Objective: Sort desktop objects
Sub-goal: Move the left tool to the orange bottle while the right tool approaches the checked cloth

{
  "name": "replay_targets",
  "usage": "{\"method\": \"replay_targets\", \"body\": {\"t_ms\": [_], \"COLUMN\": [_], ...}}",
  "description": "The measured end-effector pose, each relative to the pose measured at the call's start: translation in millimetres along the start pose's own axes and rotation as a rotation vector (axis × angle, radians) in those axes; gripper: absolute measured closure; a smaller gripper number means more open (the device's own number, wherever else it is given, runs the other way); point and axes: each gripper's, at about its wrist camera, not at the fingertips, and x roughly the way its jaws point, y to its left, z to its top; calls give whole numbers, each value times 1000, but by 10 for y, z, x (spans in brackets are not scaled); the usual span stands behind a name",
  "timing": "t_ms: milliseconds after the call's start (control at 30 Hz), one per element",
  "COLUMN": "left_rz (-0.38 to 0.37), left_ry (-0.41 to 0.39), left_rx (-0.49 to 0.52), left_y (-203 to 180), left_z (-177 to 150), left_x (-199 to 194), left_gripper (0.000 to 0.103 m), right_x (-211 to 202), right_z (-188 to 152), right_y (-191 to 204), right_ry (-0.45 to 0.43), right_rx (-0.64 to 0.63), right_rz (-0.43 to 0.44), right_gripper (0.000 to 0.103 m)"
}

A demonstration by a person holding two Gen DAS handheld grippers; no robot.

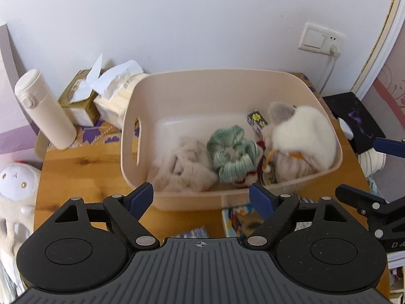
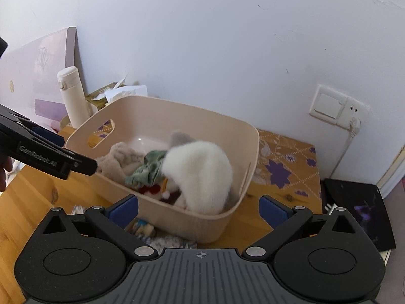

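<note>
Blurred for you: fluffy white plush toy in beige plastic bin.
Cut off: white bunny plush, left edge.

The bin sits mid-frame on the table, against the wall; inside, a plush lies at right, a scrunchie in the middle, a fuzzy cloth at left; a bottle and tissue boxes stand left of the bin; a socket is on the wall, upper right.
</note>
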Motion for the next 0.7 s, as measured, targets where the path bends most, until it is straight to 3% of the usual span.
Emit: {"method": "replay_targets", "body": {"t_ms": [233,700], "left_rz": [20,-12], "left_ry": [25,179], "left_rx": [-64,-171], "left_y": [44,-24], "left_z": [-294,-802], "left_x": [-68,125], "left_gripper": [19,19], "right_x": [-93,5], "right_z": [-235,-709], "right_y": [-10,61], "right_ry": [38,174], "right_rx": [6,-63], "right_rz": [6,60], "right_gripper": [0,0]}}
